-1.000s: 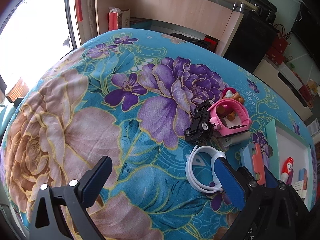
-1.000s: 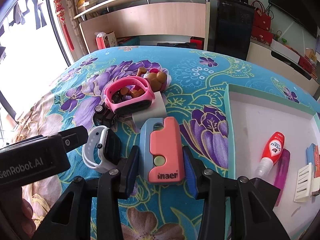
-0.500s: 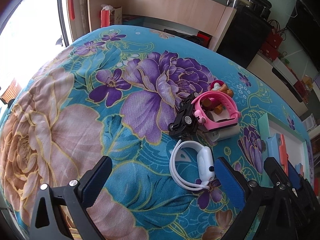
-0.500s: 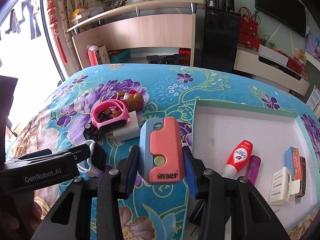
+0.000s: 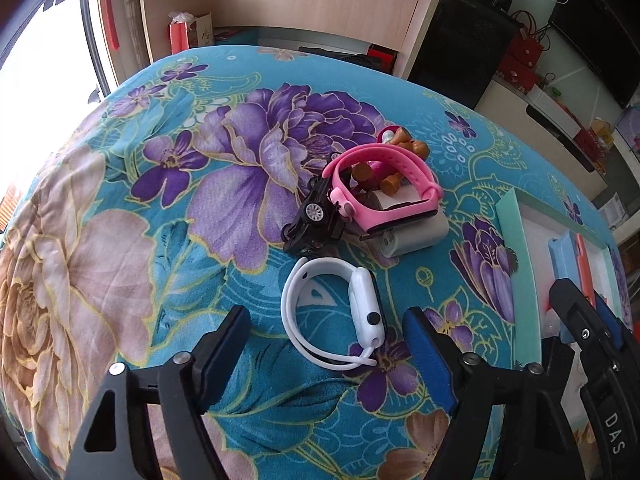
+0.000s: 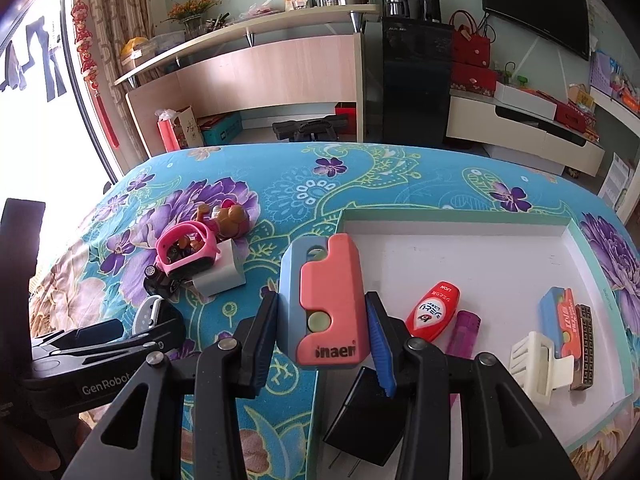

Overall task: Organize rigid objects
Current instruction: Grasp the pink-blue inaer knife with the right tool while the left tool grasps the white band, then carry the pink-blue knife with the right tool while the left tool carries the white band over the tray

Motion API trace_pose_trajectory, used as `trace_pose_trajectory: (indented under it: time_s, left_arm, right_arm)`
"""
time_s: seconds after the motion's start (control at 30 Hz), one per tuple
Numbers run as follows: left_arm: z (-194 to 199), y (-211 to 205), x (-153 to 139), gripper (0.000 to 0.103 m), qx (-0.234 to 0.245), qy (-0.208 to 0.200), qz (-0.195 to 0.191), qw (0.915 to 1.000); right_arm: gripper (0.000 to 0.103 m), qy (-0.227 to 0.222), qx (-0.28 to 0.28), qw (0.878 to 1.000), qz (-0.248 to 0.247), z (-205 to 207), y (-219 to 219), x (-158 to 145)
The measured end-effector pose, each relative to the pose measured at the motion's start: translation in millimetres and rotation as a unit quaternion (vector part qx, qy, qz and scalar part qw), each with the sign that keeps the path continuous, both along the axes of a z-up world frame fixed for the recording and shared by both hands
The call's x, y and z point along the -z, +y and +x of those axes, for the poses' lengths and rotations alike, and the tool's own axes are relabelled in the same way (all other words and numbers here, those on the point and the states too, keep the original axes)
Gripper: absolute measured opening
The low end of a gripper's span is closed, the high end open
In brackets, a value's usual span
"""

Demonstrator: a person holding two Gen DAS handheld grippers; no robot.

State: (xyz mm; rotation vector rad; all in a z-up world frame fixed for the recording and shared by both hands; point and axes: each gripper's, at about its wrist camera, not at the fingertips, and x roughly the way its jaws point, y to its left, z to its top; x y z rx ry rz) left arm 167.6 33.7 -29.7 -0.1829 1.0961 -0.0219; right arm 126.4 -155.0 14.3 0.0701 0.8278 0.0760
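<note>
Right claw (image 6: 322, 328) is gripping the cutter (image 6: 324, 300), holding it above the tray (image 6: 460, 224) edge; should clear the rim before releasing onto bare floor. Left claw (image 5: 326, 344), open, is flanking the white watch (image 5: 334, 316) on the tabletop (image 5: 120, 200).

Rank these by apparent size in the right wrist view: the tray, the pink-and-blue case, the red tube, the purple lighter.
1. tray
2. pink-and-blue case, though it is nearest the camera, held in the right hand-held gripper
3. red tube
4. purple lighter, partly hidden
</note>
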Motion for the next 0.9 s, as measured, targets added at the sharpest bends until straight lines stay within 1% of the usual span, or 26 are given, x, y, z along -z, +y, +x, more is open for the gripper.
trace_pose_trajectory:
  time_s: [0.03, 0.2, 0.27, 0.33, 0.4, 0.5, 0.67, 0.8, 0.9]
  left_arm:
    - [-0.5, -1.6, -0.2, 0.076, 0.002, 0.000, 0.000, 1.0000]
    - [-0.5, -4.1, 0.7, 0.071, 0.002, 0.003, 0.006, 1.0000]
    - [-0.8, -5.0, 1.0, 0.059, 0.003, 0.005, 0.006, 1.0000]
    - [-1.1, -5.6, 1.5, 0.053, 0.001, 0.005, 0.013, 0.9999]
    - [-1.7, -4.9, 0.3, 0.052, -0.002, 0.002, 0.011, 0.9999]
    - [-3.9, -5.9, -5.8, 0.052, -0.002, -0.010, 0.019, 0.9998]
    - [-10.1, -10.5, -26.9, 0.052, 0.003, -0.045, 0.024, 0.9987]
    - [-12.4, -21.5, -37.0, 0.052, 0.017, -0.059, 0.035, 0.9975]
    - [-13.4, -32.5, -41.2, 0.052, 0.030, -0.063, 0.036, 0.9969]
  right_arm:
    - [0.044, 0.000, 0.001, 1.000, 0.001, -0.4, -0.9, -0.4]
    - [0.044, -0.002, 0.004, 1.000, 0.006, -1.3, -5.4, -2.0]
    - [0.044, -0.002, 0.005, 1.000, 0.009, -1.3, -7.0, -2.6]
    - [0.044, -0.003, 0.006, 1.000, 0.011, -1.7, -9.0, -3.1]
    - [0.044, -0.003, 0.007, 1.000, 0.013, -1.8, -10.4, -3.4]
    - [0.044, -0.004, 0.008, 1.000, 0.016, -2.2, -12.6, -3.9]
    - [0.044, -0.006, 0.012, 1.000, 0.022, -2.8, -17.6, -5.7]
    - [0.044, -0.012, 0.019, 0.999, 0.026, -4.3, -24.8, -8.7]
    - [0.044, -0.013, 0.031, 0.999, 0.032, -4.4, -35.3, -9.5]
